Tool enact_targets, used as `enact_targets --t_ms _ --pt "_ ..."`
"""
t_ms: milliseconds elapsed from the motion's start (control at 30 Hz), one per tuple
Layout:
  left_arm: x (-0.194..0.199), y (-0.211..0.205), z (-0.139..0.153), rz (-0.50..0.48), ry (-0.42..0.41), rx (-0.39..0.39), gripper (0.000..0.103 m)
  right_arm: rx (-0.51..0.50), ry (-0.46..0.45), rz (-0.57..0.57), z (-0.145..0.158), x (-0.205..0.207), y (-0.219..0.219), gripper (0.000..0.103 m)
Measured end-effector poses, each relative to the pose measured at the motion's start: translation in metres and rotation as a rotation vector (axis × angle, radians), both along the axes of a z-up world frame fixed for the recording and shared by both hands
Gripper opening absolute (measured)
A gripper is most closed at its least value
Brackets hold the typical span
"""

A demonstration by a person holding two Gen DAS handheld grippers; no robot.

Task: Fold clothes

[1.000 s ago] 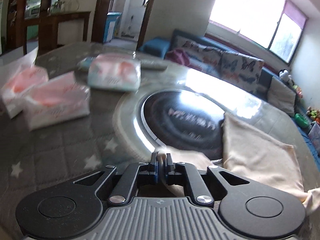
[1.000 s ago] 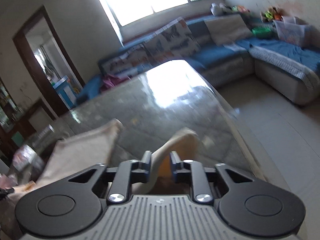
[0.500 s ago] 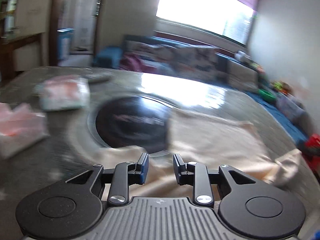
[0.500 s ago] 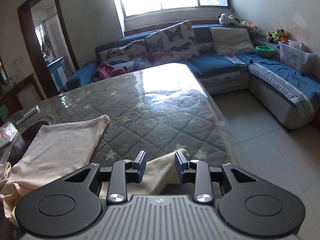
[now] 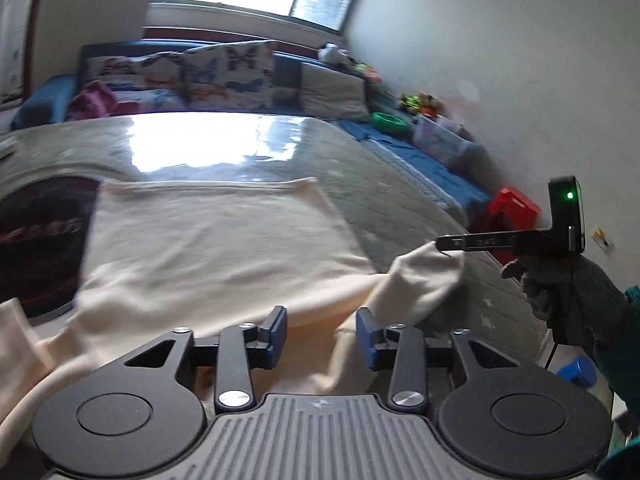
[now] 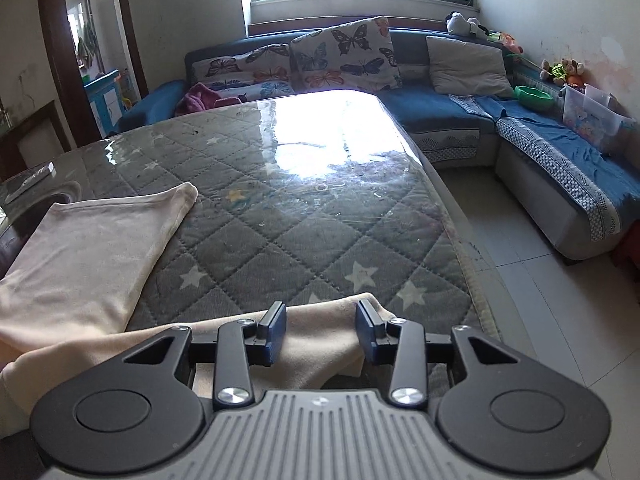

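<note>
A cream garment (image 5: 216, 240) lies spread on the quilted worktop (image 6: 304, 208), one sleeve trailing toward its near right edge. My left claw (image 5: 321, 332) and right claw (image 6: 321, 328) are both opening, cloth lying loose between the pads (neither pinches it). I judge the sleeve could slide off that edge once released.

Cream garment (image 5: 216, 240) – motion-blurred, cut off at 9 o'clock edge; near hem hidden behind left gripper (image 5: 321, 330) body.
</note>
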State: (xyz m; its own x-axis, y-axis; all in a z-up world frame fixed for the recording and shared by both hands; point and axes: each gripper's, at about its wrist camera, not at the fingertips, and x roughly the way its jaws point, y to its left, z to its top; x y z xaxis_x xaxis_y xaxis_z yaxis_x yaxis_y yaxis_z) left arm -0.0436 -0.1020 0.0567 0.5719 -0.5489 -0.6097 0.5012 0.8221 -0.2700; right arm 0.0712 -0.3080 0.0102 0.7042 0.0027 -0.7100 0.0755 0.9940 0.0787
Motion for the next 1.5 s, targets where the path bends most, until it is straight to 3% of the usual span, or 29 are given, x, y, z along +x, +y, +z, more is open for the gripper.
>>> enact_targets --t_ms 200,233,267,400,500,633,767,933,1033,1100,1167,1200,1333,1500 --pt "0.008 -0.039 -0.020 -0.074 0.007 0.048 0.043 0.005 -0.007 -0.006 0.006 -0.010 -0.006 0.039" --pt "0.007 -0.043 -0.024 -0.080 0.010 0.058 0.036 0.006 -0.009 -0.005 0.007 -0.011 -0.006 0.039" --pt "0.005 -0.045 -0.026 -0.090 0.013 0.061 0.010 0.007 -0.012 -0.005 0.008 -0.012 -0.006 0.039" --pt "-0.015 -0.045 -0.023 -0.198 0.005 0.004 0.009 0.009 -0.019 -0.005 0.010 -0.015 -0.007 0.039" --pt "-0.029 -0.044 -0.023 -0.245 -0.002 0.008 0.011 0.008 -0.025 -0.003 0.013 -0.015 -0.006 0.039" --pt "-0.038 -0.014 -0.007 -0.172 -0.053 -0.004 0.015 0.008 -0.051 0.043 0.023 -0.019 0.006 0.039" --pt "-0.040 0.017 0.005 -0.030 -0.146 0.075 0.047 0.010 -0.083 0.145 0.039 -0.024 0.028 0.039" --pt "-0.034 0.032 -0.009 0.042 -0.151 0.177 0.048 0.040 -0.090 0.355 0.052 -0.031 0.075 0.040" --pt "-0.034 0.029 -0.021 0.032 -0.157 0.233 0.045 0.055 -0.076 0.499 0.053 -0.037 0.109 0.041" --pt "-0.036 0.032 -0.025 0.026 -0.153 0.236 0.023 0.054 -0.064 0.580 0.052 -0.042 0.129 0.045" --pt "-0.038 0.035 -0.028 0.023 -0.141 0.232 0.007 0.045 -0.050 0.648 0.049 -0.047 0.147 0.045" --pt "-0.039 0.037 -0.029 0.021 -0.136 0.230 0.004 0.037 -0.047 0.676 0.048 -0.050 0.156 0.045" --pt "-0.065 0.053 -0.010 -0.037 -0.180 0.152 0.003 0.020 -0.042 0.738 0.050 -0.059 0.177 0.045" --pt "-0.084 0.065 -0.011 -0.087 -0.172 0.155 0.003 0.023 -0.047 0.714 0.050 -0.056 0.177 0.045"
